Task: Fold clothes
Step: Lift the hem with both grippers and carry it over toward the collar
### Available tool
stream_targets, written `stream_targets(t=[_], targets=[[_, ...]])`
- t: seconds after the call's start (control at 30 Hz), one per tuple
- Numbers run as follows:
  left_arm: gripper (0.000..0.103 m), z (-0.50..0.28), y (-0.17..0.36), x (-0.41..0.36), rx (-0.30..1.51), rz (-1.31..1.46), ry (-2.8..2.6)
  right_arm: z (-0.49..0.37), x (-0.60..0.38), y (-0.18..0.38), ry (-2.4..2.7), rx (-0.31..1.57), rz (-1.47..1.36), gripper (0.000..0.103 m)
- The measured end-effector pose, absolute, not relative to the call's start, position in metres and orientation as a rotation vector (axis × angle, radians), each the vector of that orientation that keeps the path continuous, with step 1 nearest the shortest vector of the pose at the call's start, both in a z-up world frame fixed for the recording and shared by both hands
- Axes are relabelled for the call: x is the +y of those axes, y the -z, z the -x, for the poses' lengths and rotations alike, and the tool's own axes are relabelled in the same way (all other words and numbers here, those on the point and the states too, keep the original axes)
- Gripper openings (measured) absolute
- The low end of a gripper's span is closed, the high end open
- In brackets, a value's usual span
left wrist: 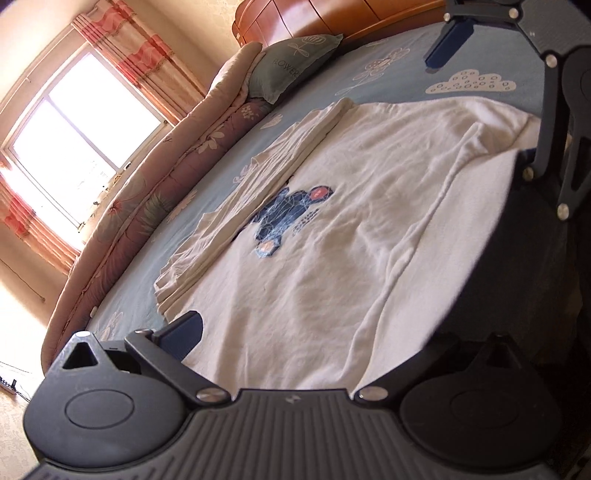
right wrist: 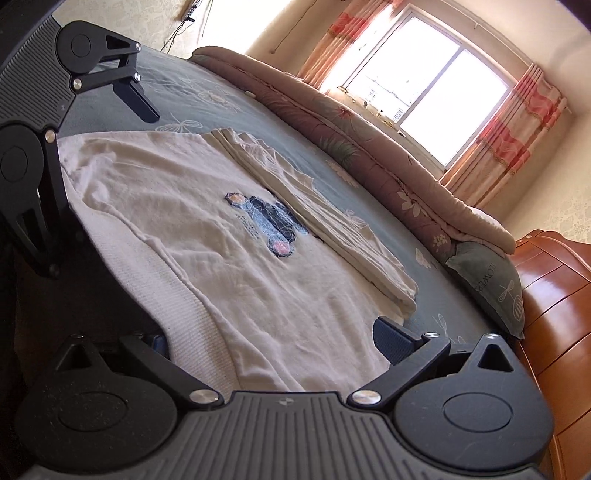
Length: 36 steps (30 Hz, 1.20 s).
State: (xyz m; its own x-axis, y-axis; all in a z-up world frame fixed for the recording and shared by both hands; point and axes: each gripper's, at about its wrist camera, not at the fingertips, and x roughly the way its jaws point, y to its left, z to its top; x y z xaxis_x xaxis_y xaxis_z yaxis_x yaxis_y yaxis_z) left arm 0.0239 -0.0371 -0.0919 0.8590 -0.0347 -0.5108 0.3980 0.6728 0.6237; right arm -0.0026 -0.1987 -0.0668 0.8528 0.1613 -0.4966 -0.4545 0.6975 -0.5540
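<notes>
A white T-shirt [left wrist: 351, 240] [right wrist: 166, 221] with a blue and pink print [left wrist: 291, 214] [right wrist: 269, 221] lies flat on the blue bed sheet [left wrist: 391, 70] [right wrist: 207, 99]. Its far side is folded inward into a long strip. My left gripper [left wrist: 314, 339] [right wrist: 85, 166] stands open across one end of the shirt's near edge, with one finger hidden under the ribbed cloth. At the other end my right gripper [right wrist: 273, 343] [left wrist: 498, 107] is open in the same way, its left finger mostly covered by the fabric.
A rolled floral quilt [left wrist: 147, 192] [right wrist: 369, 155] runs along the bed's far side below a bright window [left wrist: 74, 140] [right wrist: 424, 74]. A grey-green pillow [left wrist: 291, 66] [right wrist: 491, 288] leans against the wooden headboard [left wrist: 332, 18] [right wrist: 554, 314].
</notes>
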Motion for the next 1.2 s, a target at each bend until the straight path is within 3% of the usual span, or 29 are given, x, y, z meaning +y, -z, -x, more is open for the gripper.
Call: stream_targets(t=[0.33,0.6,1.2], targets=[[0.102,-0.027,0.093,-0.050,0.474,-0.813,0.284,0.001,-0.164,0.084,-0.390,0.410,0.802,0.103],[0.103,-0.021,0.097,-0.014,0.464,-0.882,0.198,-0.003,-0.223,0.085,-0.242,0.432,0.791,0.103],[0.103,-0.031,0.098,-0.025,0.355,-0.943,0.059,-0.003,-0.190,0.091,-0.102,0.293,0.918,0.103]])
